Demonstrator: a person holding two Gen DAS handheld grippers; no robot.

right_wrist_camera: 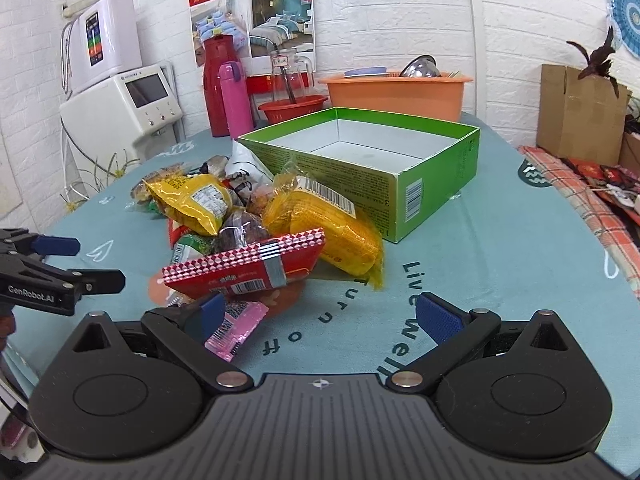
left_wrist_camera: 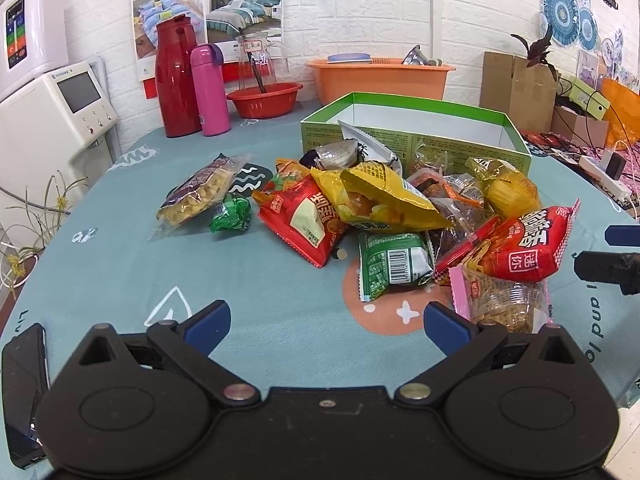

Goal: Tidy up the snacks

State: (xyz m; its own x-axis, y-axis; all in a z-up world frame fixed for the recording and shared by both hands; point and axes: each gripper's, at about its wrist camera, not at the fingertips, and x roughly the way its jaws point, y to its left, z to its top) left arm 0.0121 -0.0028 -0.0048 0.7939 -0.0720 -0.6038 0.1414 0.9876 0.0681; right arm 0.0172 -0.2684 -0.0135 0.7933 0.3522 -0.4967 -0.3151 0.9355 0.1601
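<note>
Both wide open, empty: left gripper (left_wrist_camera: 326, 322) over bare cloth, right gripper (right_wrist_camera: 318, 312) nearer the work. Just off its left pad (right_wrist_camera: 212, 307), pink-edged packet (right_wrist_camera: 236, 326), long axis slanting away leftward. Beyond, snack pile (right_wrist_camera: 256, 224), then empty green box (right_wrist_camera: 372, 160) ahead-right.

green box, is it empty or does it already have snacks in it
Empty. The right wrist view looks into the green box and shows only its bare pale floor; the snack packets all lie outside on the tablecloth.

One green box (right_wrist_camera: 404, 196), two flasks (left_wrist_camera: 190, 80)
</note>
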